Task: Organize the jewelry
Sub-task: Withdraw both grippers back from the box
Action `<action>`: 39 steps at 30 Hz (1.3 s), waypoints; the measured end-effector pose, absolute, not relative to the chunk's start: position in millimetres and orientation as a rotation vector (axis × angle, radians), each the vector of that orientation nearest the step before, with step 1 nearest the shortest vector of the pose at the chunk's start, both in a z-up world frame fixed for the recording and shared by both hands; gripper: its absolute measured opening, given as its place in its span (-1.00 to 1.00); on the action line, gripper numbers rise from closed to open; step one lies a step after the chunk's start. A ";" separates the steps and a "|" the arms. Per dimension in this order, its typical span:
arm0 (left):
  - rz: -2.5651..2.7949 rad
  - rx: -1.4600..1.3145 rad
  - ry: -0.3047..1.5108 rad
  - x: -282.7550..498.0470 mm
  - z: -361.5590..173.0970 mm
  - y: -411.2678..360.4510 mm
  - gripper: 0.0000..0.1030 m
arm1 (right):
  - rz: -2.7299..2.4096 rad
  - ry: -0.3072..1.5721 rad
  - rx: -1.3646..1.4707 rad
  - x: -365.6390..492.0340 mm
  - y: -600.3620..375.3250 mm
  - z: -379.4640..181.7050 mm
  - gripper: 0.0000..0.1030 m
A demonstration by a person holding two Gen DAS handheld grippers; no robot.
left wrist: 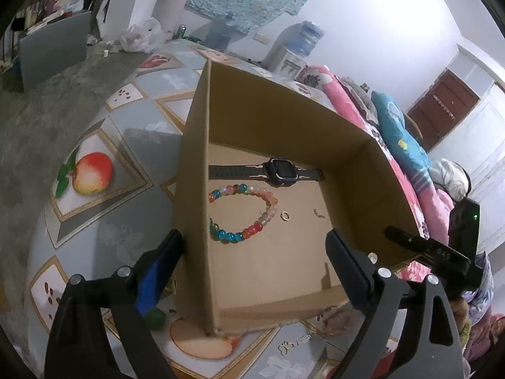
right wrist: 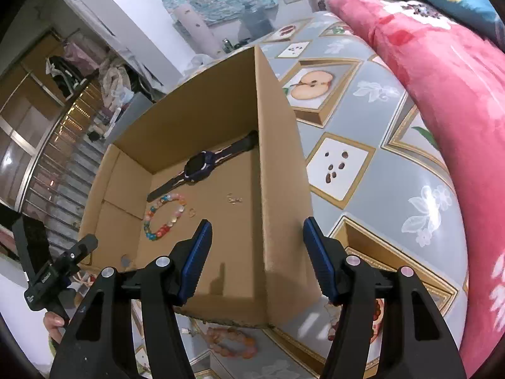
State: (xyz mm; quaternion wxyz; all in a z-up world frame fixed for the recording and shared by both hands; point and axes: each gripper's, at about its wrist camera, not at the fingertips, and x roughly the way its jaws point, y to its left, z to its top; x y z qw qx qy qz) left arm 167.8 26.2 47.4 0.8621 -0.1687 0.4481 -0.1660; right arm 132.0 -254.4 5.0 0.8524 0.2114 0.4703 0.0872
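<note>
An open cardboard box (left wrist: pixel 195 145) (right wrist: pixel 277 158) stands on the patterned table. Inside lie a dark watch (left wrist: pixel 277 172) (right wrist: pixel 202 164), a multicolour bead bracelet (left wrist: pixel 249 230) (right wrist: pixel 164 218), a small gold ring (left wrist: pixel 285 215) (right wrist: pixel 192 211) and a tiny earring (left wrist: pixel 318 214) (right wrist: pixel 234 199). My left gripper (left wrist: pixel 255 249) is open and empty, its fingers straddling the box's left wall. My right gripper (right wrist: pixel 257 252) is open and empty, straddling the box's right wall. A pink-orange bead bracelet (right wrist: pixel 230 341) lies on the table by the box's near edge.
The fruit-print tablecloth (left wrist: pixel 94 170) (right wrist: pixel 378 158) covers the table around the box. A pink floral blanket (right wrist: pixel 442 94) (left wrist: pixel 407 170) lies along the table's right side. A green bead (left wrist: pixel 154 319) and a small trinket (left wrist: pixel 284 345) lie near the box front.
</note>
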 end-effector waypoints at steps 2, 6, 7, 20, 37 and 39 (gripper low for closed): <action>-0.349 -0.347 0.942 171.6 47.0 25.5 0.74 | 0.175 0.989 0.439 131.2 -253.3 5.6 0.13; -0.347 -0.353 0.936 178.6 46.6 26.7 0.75 | 0.152 0.994 0.429 132.3 -250.1 6.6 0.13; -0.346 -0.353 0.934 179.6 46.5 26.8 0.75 | 0.147 0.996 0.425 132.4 -249.4 7.0 0.13; -0.351 -0.335 0.910 194.4 43.5 20.1 0.75 | 0.106 0.988 0.421 128.4 -251.1 9.6 0.18; -0.273 -0.334 0.822 169.3 56.5 47.2 0.78 | 0.063 0.894 0.389 101.8 -257.5 30.2 0.46; -0.254 -0.335 0.799 160.4 61.4 55.3 0.78 | 0.048 0.879 0.376 97.2 -258.1 34.2 0.52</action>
